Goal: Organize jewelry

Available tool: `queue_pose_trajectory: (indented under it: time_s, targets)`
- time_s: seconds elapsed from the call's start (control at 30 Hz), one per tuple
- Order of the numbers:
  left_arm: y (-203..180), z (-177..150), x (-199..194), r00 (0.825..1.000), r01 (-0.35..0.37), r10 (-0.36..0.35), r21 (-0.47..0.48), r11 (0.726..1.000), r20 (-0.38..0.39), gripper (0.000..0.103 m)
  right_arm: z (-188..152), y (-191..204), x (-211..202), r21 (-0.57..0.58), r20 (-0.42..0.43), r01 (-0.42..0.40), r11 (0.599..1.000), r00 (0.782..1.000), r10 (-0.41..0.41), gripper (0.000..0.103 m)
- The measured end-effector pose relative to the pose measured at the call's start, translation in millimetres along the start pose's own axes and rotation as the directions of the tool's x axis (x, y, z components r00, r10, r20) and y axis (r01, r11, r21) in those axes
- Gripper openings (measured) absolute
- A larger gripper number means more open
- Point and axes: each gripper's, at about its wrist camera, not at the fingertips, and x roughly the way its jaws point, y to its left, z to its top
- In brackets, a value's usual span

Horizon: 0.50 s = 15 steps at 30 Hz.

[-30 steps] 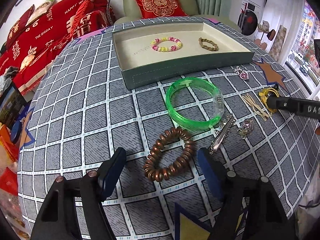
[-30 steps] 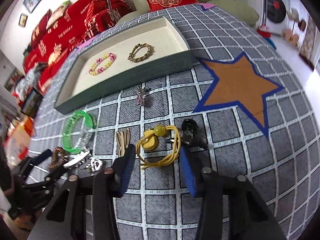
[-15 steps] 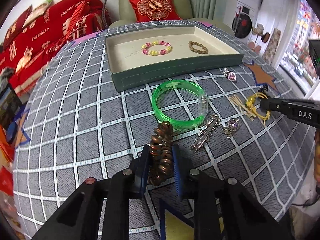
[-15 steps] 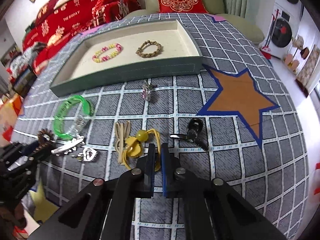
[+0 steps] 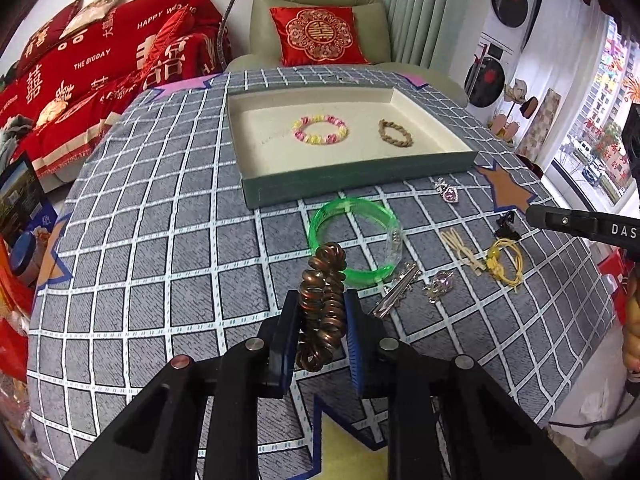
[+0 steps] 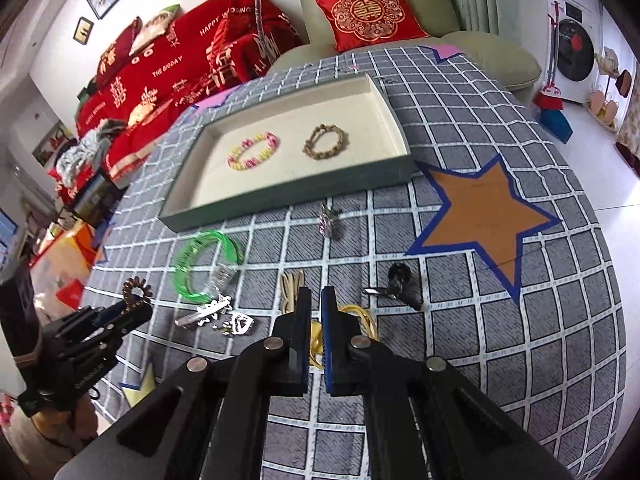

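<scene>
While only 2 bracelets, a pink-and-yellow beaded one (image 5: 320,129) and a brown braided one (image 5: 395,133), lie inside the tray (image 5: 356,183), most of the sorting looks undone. The left tool (image 5: 322,320) is clenched on the copper spiral hair tie (image 5: 323,300), raised off the tabletop (image 5: 160,248). The right tool (image 6: 316,320) is pinched nearly closed over the yellow cord (image 6: 360,318), though I cannot tell whether it grips it; the green bangle (image 5: 354,240), clips and charms wait outside.
</scene>
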Motion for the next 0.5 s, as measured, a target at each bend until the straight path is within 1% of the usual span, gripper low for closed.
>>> queue_pose_trajectory:
  time_s: [0.1,0.17,0.23,0.37,0.47,0.5]
  targets:
    - [-1.6,0.2,-0.8,1.000,0.005,-0.005,-0.003,1.000,0.000,0.033,-1.0,-0.3,5.0,-0.022,-0.034,-0.004,1.000,0.999,0.003,0.006]
    - [-2.4,-0.6,-0.9,1.000,0.004,-0.004,-0.002,1.000,-0.001,0.033,-8.0,1.7,11.2,-0.053,-0.073,0.020,0.998,0.997,-0.024,0.006]
    - [-2.4,-1.4,0.1,1.000,0.001,-0.001,0.000,1.000,-0.005,0.033,-16.2,5.2,16.9,-0.096,-0.091,0.041,0.995,0.995,-0.049,0.006]
    - [-0.6,-3.6,0.7,1.000,-0.002,0.002,-0.008,1.000,-0.012,0.033,-29.0,8.6,29.5,-0.143,-0.131,0.050,0.988,0.989,-0.069,0.006]
    - [1.3,-5.1,-1.1,1.000,-0.006,0.006,-0.010,1.000,-0.011,0.033,-31.1,9.2,32.5,-0.170,-0.125,0.067,0.983,0.988,-0.088,0.006]
    - [1.9,-5.6,-1.4,1.000,-0.007,0.007,-0.011,1.000,-0.011,0.033,-30.9,9.5,31.1,-0.180,-0.114,0.066,0.981,0.990,-0.088,0.009]
